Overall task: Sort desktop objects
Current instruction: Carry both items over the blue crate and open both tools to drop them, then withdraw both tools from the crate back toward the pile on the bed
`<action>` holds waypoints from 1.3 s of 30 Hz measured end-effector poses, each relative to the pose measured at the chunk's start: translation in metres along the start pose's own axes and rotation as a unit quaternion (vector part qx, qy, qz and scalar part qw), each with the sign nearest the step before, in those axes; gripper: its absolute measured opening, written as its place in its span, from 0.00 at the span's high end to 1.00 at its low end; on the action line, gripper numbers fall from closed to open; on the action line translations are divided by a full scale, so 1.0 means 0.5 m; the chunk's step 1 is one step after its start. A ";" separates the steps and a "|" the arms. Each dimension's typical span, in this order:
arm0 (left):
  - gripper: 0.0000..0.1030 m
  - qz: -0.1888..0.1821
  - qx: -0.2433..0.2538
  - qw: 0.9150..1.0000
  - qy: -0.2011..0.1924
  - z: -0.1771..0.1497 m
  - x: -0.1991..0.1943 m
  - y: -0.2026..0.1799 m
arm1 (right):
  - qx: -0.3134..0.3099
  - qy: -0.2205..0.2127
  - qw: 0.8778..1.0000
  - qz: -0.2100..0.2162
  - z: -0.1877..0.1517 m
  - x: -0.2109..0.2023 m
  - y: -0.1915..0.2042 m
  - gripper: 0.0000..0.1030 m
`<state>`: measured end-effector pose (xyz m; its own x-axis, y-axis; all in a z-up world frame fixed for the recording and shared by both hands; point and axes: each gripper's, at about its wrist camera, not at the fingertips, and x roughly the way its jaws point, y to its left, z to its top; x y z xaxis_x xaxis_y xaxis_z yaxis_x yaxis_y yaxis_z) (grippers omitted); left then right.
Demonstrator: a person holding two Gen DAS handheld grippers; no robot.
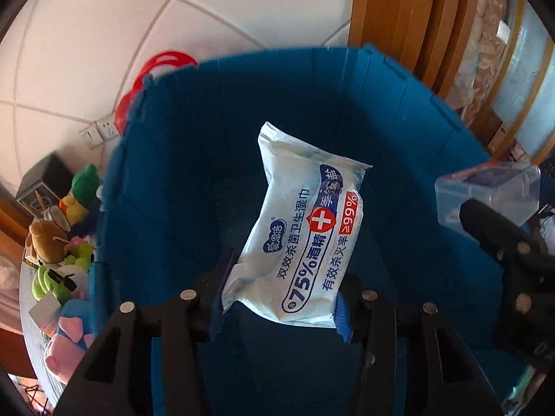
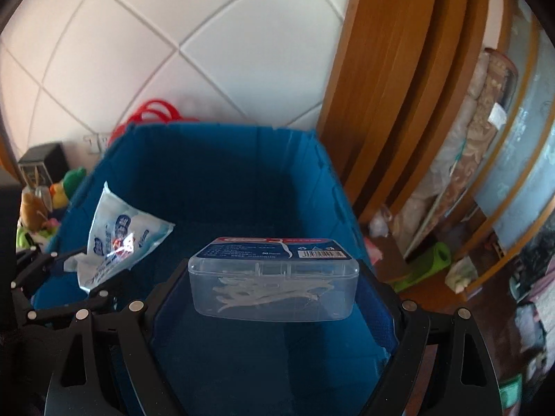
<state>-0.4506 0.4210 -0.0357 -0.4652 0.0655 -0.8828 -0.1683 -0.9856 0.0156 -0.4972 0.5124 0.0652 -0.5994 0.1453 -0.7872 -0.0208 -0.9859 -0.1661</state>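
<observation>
My left gripper (image 1: 281,298) is shut on a white and blue pack of wet wipes (image 1: 305,228), which hangs over the inside of a deep blue storage bin (image 1: 194,145). My right gripper (image 2: 274,284) is shut on a clear plastic box of floss picks (image 2: 274,287) with a blue label, held by its two ends above the same blue bin (image 2: 242,180). The right wrist view shows the wipes pack (image 2: 118,242) and the left gripper at its left side. The floss box (image 1: 485,190) and the right gripper show at the right edge of the left wrist view.
Plush toys (image 1: 62,242) crowd a surface left of the bin. A red hoop (image 1: 156,69) and a wall socket (image 1: 100,131) sit behind it against white tiles. A wooden door frame (image 2: 388,104) and shelves with bundled fabric (image 2: 478,159) stand to the right.
</observation>
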 end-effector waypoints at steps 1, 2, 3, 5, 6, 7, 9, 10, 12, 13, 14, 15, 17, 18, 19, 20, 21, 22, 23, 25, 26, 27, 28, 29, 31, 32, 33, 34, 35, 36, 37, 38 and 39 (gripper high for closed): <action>0.53 -0.001 -0.002 1.000 0.028 -0.003 0.033 0.002 | -0.005 0.034 0.999 0.007 -0.007 0.045 0.001 0.14; 0.53 0.002 -0.005 0.998 0.055 -0.008 0.068 0.000 | -0.011 0.067 0.998 0.010 -0.016 0.089 0.003 0.14; 0.53 0.005 -0.004 0.997 0.076 -0.014 0.096 -0.002 | -0.020 0.099 0.995 0.008 -0.028 0.129 0.009 0.14; 0.53 0.008 -0.003 0.993 0.119 -0.030 0.148 -0.005 | -0.040 0.158 0.987 0.004 -0.064 0.202 0.024 0.14; 0.53 0.009 -0.004 0.990 0.139 -0.037 0.167 -0.007 | -0.047 0.178 0.983 0.003 -0.078 0.225 0.028 0.14; 0.53 0.009 -0.005 0.989 0.150 -0.042 0.178 -0.009 | -0.055 0.195 0.979 0.002 -0.095 0.248 0.032 0.14; 0.53 0.014 0.008 0.987 0.159 -0.049 0.185 -0.022 | -0.055 0.221 0.974 0.005 -0.115 0.273 0.032 0.14; 0.53 0.018 0.012 0.987 0.159 -0.051 0.184 -0.027 | -0.052 0.230 0.972 0.012 -0.120 0.279 0.030 0.14; 0.52 0.022 0.014 0.986 0.162 -0.054 0.186 -0.032 | -0.059 0.229 0.972 0.013 -0.123 0.274 0.032 0.14; 0.51 0.020 0.011 0.986 0.164 -0.055 0.187 -0.032 | -0.068 0.227 0.971 0.009 -0.124 0.270 0.035 0.14; 0.48 0.020 0.006 0.986 0.166 -0.057 0.187 -0.030 | -0.074 0.228 0.971 0.005 -0.125 0.268 0.035 0.14; 0.45 0.020 0.003 0.986 0.166 -0.057 0.185 -0.029 | -0.075 0.229 0.971 0.004 -0.126 0.268 0.033 0.14; 0.31 0.020 -0.001 0.987 0.161 -0.057 0.177 -0.030 | -0.074 0.230 0.970 0.005 -0.130 0.267 0.028 0.14; 0.28 0.019 -0.002 0.988 0.156 -0.057 0.171 -0.031 | -0.075 0.231 0.970 0.003 -0.130 0.265 0.025 0.14; 0.28 0.018 -0.003 0.988 0.152 -0.059 0.167 -0.027 | -0.075 0.230 0.970 0.002 -0.127 0.264 0.017 0.14; 0.28 0.018 -0.002 0.988 0.153 -0.060 0.163 -0.029 | -0.075 0.230 0.970 0.001 -0.128 0.260 0.017 0.14; 0.28 0.016 -0.003 0.988 0.153 -0.061 0.159 -0.031 | -0.074 0.231 0.970 0.001 -0.125 0.258 0.013 0.14; 0.28 0.016 -0.003 0.988 0.152 -0.060 0.155 -0.033 | -0.072 0.229 0.971 0.001 -0.124 0.252 0.011 0.13; 0.28 0.017 -0.004 0.988 0.151 -0.057 0.151 -0.033 | -0.070 0.226 0.972 -0.001 -0.113 0.248 0.007 0.10; 0.28 0.014 -0.006 0.990 0.143 -0.053 0.146 0.000 | -0.070 0.222 0.973 -0.001 -0.110 0.235 0.006 0.02; 0.28 0.013 -0.007 0.990 0.137 -0.054 0.135 0.004 | -0.072 0.220 0.973 -0.001 -0.110 0.228 0.007 0.00; 0.28 0.010 -0.008 0.991 0.131 -0.057 0.125 0.010 | -0.074 0.217 0.973 -0.004 -0.111 0.228 0.007 0.00; 0.28 0.006 -0.009 0.992 0.124 -0.057 0.111 0.012 | -0.076 0.213 0.974 -0.007 -0.110 0.220 0.006 0.00; 0.28 0.002 -0.008 0.993 0.115 -0.058 0.093 0.013 | -0.079 0.208 0.975 -0.005 -0.110 0.209 0.006 0.00; 0.28 -0.006 -0.005 0.995 0.097 -0.063 0.057 0.015 | -0.078 0.197 0.977 0.002 -0.110 0.187 0.004 0.00; 0.28 -0.010 -0.004 0.996 0.088 -0.068 0.039 0.015 | -0.078 0.191 0.979 0.004 -0.109 0.184 0.001 0.00; 0.28 -0.016 -0.002 0.997 0.080 -0.074 0.023 0.015 | -0.077 0.183 0.980 0.005 -0.108 0.175 0.001 0.00; 0.28 -0.022 0.001 0.997 0.069 -0.082 0.003 0.016 | -0.075 0.175 0.982 0.007 -0.107 0.158 0.000 0.00; 0.28 -0.022 0.002 0.998 0.060 -0.089 -0.015 0.018 | -0.074 0.168 0.983 0.009 -0.108 0.144 0.000 0.00; 0.28 -0.024 0.004 0.999 0.049 -0.096 -0.033 0.020 | -0.073 0.159 0.985 0.011 -0.107 0.127 0.001 0.00; 0.28 -0.025 0.006 0.999 0.035 -0.105 -0.054 0.024 | -0.071 0.149 0.986 0.014 -0.108 0.107 0.002 0.00; 0.28 -0.024 0.008 0.999 0.023 -0.111 -0.073 0.028 | -0.073 0.140 0.987 0.013 -0.110 0.086 0.005 0.00; 0.28 -0.022 0.010 1.000 0.012 -0.115 -0.084 0.028 | -0.072 0.131 0.989 0.013 -0.111 0.070 0.008 0.00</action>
<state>-0.3836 0.3955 -0.0253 -0.4353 0.1053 -0.8941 -0.2050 -0.9786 -0.0154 -0.4738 0.5183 0.0037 -0.3702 0.1546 -0.9160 0.1184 -0.9701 -0.2116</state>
